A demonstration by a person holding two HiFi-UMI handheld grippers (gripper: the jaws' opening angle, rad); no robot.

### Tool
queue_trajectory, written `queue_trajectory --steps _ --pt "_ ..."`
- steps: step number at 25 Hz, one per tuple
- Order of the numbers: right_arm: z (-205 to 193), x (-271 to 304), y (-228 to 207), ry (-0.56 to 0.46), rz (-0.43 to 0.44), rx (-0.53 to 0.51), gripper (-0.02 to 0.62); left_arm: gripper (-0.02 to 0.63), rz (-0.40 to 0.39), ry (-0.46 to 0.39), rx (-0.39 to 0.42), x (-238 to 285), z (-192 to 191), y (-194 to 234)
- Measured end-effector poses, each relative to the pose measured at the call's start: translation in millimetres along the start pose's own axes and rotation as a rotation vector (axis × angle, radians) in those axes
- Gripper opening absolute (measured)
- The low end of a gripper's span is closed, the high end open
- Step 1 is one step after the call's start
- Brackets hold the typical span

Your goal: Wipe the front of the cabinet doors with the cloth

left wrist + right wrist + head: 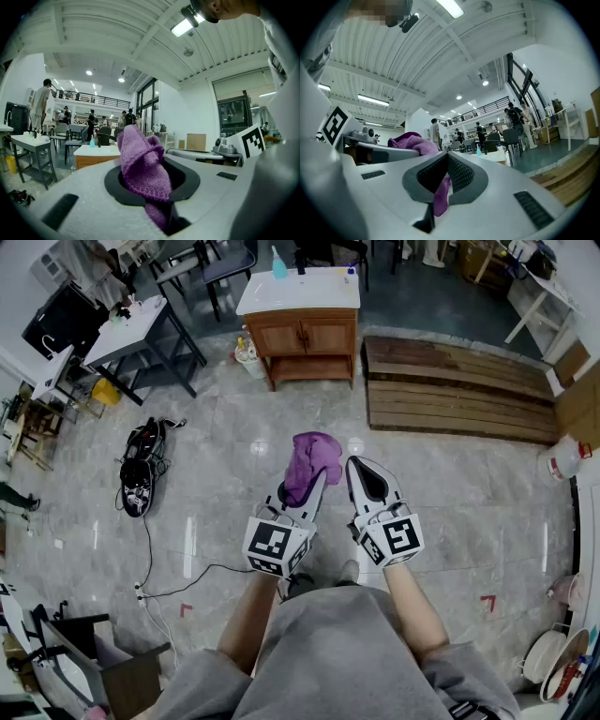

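Note:
A bunched purple cloth (pixel 313 463) sticks up from my left gripper (pixel 302 491), which is shut on it; the same cloth (pixel 143 168) fills the left gripper view. My right gripper (pixel 361 474) is held beside it, jaws together, with a thin strip of the cloth (pixel 440 193) caught in the slit between them. Both grippers hover at waist height over the floor. The wooden cabinet (pixel 302 336) with two doors and a white top stands well ahead of them, a few steps away. It also shows small in the left gripper view (pixel 96 158).
A teal bottle (pixel 278 264) stands on the cabinet top. A wooden pallet (pixel 457 388) lies right of the cabinet. A black bag (pixel 141 470) with a trailing cable lies on the floor at left, near a grey table (pixel 141 326). People stand in the far background.

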State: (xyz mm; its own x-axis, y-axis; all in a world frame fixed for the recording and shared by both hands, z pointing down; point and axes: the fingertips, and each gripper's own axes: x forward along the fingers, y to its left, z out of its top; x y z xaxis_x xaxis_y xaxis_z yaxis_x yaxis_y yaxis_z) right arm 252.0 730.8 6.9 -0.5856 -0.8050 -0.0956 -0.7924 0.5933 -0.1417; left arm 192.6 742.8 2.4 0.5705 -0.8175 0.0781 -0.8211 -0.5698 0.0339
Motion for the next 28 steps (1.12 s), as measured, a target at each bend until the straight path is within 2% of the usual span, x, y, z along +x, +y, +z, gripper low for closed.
queue_trajectory --steps 9,15,20,28 --pt "1 -21 -23 0.003 0.026 0.013 0.008 0.077 0.034 -0.009 -0.076 13 -4 -22" --pt "-10 -23 -33 0.01 0.014 0.017 0.008 0.08 0.057 0.02 -0.023 18 -14 -26" --pt "-21 -11 -33 0.03 0.016 0.037 0.008 0.081 0.069 0.038 -0.041 20 -24 -9" --pt "-36 44 -38 0.048 0.008 0.039 0.008 0.084 0.078 0.026 -0.081 42 -32 54"
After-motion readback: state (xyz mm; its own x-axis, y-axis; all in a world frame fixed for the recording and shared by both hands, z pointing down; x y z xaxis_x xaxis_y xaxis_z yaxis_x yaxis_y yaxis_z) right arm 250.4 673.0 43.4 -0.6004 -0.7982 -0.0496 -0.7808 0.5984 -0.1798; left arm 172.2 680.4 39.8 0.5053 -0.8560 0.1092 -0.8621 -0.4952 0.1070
